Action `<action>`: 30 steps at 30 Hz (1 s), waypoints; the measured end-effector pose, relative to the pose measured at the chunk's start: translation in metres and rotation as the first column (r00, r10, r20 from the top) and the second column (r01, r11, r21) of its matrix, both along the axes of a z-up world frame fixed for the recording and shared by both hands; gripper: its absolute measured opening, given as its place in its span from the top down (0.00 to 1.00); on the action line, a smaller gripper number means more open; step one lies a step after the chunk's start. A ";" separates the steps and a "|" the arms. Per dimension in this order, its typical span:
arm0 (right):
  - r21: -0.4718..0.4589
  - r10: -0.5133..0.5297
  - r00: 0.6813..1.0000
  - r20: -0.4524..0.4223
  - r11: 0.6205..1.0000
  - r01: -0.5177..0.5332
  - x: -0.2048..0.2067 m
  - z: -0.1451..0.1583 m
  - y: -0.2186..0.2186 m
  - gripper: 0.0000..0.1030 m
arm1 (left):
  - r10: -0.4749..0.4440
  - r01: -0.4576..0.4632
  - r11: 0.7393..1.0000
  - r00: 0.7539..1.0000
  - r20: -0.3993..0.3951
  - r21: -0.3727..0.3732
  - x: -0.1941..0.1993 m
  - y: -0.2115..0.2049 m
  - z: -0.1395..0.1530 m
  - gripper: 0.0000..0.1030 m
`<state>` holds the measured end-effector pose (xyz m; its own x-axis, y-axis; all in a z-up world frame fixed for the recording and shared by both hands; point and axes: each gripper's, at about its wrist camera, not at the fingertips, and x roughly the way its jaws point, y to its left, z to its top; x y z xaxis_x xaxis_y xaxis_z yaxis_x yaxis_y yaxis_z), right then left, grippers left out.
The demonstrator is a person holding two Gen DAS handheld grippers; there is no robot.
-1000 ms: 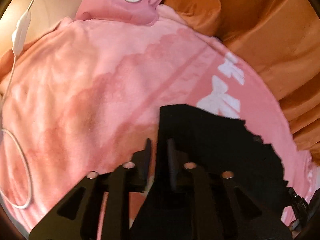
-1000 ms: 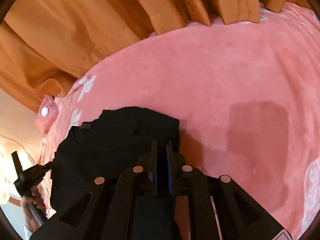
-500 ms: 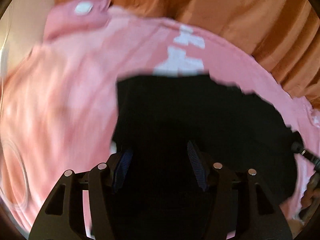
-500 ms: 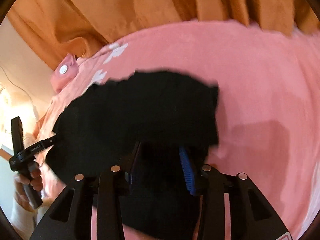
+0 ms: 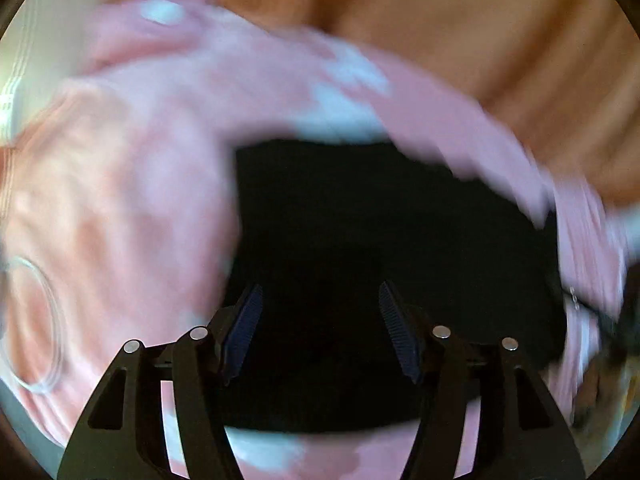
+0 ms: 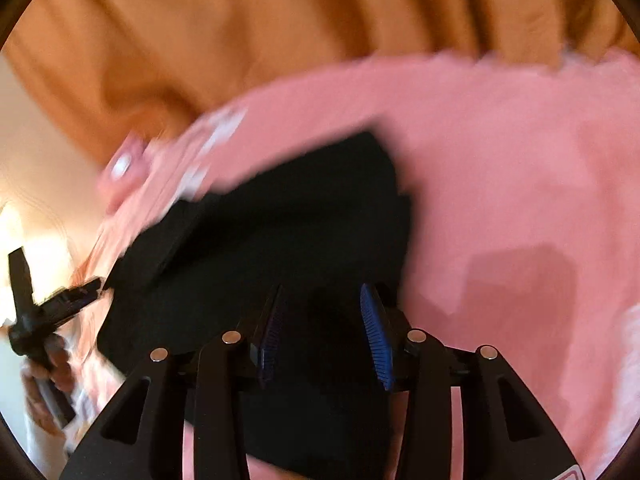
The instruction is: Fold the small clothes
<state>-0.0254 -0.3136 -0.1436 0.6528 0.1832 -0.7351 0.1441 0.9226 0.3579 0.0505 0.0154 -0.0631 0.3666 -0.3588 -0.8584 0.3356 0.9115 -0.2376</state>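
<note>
Black fabric fills the middle of both wrist views: a small dark garment (image 5: 392, 248) lies spread on a pink fleece blanket (image 5: 132, 200) with pale white motifs. Both pictures are smeared by motion, so the garment's cut and its folds cannot be made out.

From the left wrist view, the left gripper (image 5: 320, 332) hangs over the near part of the garment. Its fingers (image 5: 244, 328) stand spread, having just been opening, and the black cloth shows between them but the blue ribbed pads do not press on it. A thin white cable (image 5: 48, 320) loops on the blanket at the left edge, and a pink pouch with a white round cap (image 5: 162, 12) lies at the far left. Orange curtain folds (image 5: 500, 60) hang behind.

From the right wrist view, the right gripper (image 6: 326, 332) is over the garment's near right part (image 6: 280, 240). Its fingers (image 6: 378, 336) are parted, more narrowly than the left pair, and have just been opening too; cloth lies under the gap, with no pinch visible. At the far left of this view a hand (image 6: 48, 364) grips the handle of the other gripper, beside the garment's left edge.
</note>
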 end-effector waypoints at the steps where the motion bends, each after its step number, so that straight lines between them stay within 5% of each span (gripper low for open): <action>1: -0.028 0.033 0.999 0.001 0.999 -0.033 0.007 0.000 0.012 0.64 | -0.052 0.052 0.999 0.998 -0.024 0.016 -0.009 -0.015 -0.011 0.43; 4: -0.063 0.146 0.989 -0.014 0.987 -0.146 0.047 0.004 0.047 0.65 | -0.078 0.062 0.987 0.992 0.102 0.151 -0.005 -0.046 -0.015 0.38; 6: -0.098 0.171 0.985 -0.022 0.980 -0.173 0.085 0.012 0.055 0.68 | -0.042 0.026 0.992 0.991 0.126 0.124 0.028 -0.057 -0.004 0.38; 10: -0.148 -0.006 0.999 0.034 0.989 0.011 0.136 0.035 0.027 0.69 | 0.143 -0.175 0.976 0.964 0.223 0.132 0.107 -0.046 0.015 0.38; 12: -0.105 -0.121 0.990 0.068 0.986 0.128 0.127 0.049 -0.002 0.68 | 0.300 -0.330 0.937 0.928 0.220 0.115 0.138 -0.017 0.023 0.39; 14: -0.052 -0.157 0.983 0.096 0.985 0.163 0.092 0.055 -0.019 0.63 | 0.369 -0.380 0.924 0.916 0.155 0.046 0.142 0.012 0.029 0.39; 17: -0.093 -0.197 0.971 0.137 0.973 0.211 0.040 0.042 -0.028 0.49 | 0.347 -0.347 0.938 0.927 0.146 -0.024 0.117 0.035 0.028 0.33; 21: -0.043 -0.292 0.956 0.028 0.955 0.293 0.026 0.002 -0.049 0.44 | 0.294 -0.296 0.955 0.953 0.076 0.008 0.108 0.020 -0.009 0.31; 23: -0.020 -0.274 0.962 -0.015 0.962 0.274 0.033 -0.012 -0.048 0.52 | 0.302 -0.302 0.953 0.953 0.031 -0.007 0.108 0.015 -0.027 0.45; 24: -0.071 -0.260 0.966 -0.013 0.964 0.258 0.037 -0.013 -0.042 0.71 | 0.312 -0.312 0.950 0.949 0.052 -0.006 0.109 0.016 -0.027 0.59; 26: -0.087 -0.236 0.971 0.049 0.967 0.239 0.030 0.001 -0.036 0.90 | 0.295 -0.293 0.955 0.953 0.066 -0.036 0.110 0.016 -0.019 0.87; 30: -0.068 -0.253 0.957 0.144 0.962 0.265 0.014 0.015 -0.048 0.94 | 0.343 -0.341 0.939 0.938 0.051 -0.041 0.110 0.035 -0.016 0.92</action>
<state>-0.0118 -0.3620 -0.1287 0.7620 -0.0653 -0.6443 0.3392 0.8878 0.3111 0.1603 0.0502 -0.0790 0.5193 -0.2290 -0.8233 0.0187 0.9662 -0.2570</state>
